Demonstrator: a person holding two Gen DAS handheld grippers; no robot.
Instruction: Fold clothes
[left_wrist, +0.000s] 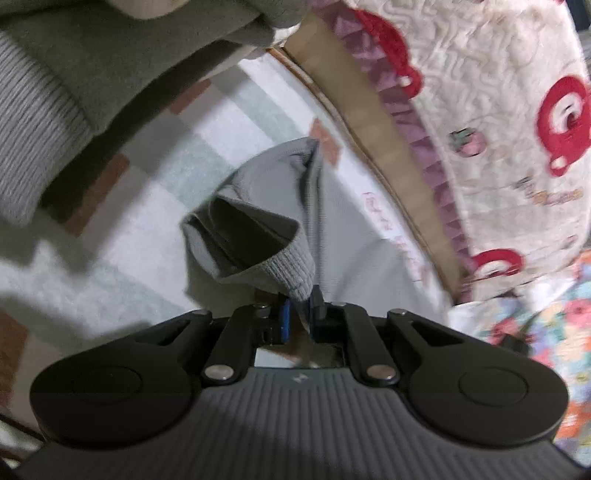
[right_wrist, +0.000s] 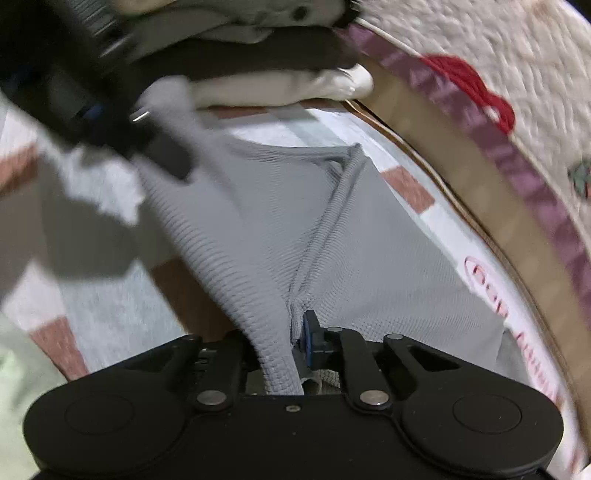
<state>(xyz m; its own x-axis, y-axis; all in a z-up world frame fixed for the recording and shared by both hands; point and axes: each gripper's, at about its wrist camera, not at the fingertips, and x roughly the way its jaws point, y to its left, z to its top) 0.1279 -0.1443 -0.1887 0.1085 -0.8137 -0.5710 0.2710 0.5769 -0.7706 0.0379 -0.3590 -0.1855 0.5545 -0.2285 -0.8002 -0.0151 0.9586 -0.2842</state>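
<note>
A grey knit sweater (right_wrist: 266, 221) hangs stretched over a pale checked floor mat (right_wrist: 110, 306). In the right wrist view my right gripper (right_wrist: 295, 339) is shut on a ribbed edge of the sweater, which runs down between the blue-padded fingers. The left gripper's black body (right_wrist: 122, 122) shows blurred at upper left, holding the far end of the same garment. In the left wrist view my left gripper (left_wrist: 301, 310) is shut on the sweater's ribbed cuff (left_wrist: 288, 269), whose open sleeve mouth gapes just above the fingers.
A quilted cream bedspread (left_wrist: 498, 122) with red motifs and a purple frill hangs over a tan bed edge (left_wrist: 373, 122) on the right. A stack of folded clothes (right_wrist: 280, 85) lies at the top, and a floral fabric (left_wrist: 546, 332) at lower right.
</note>
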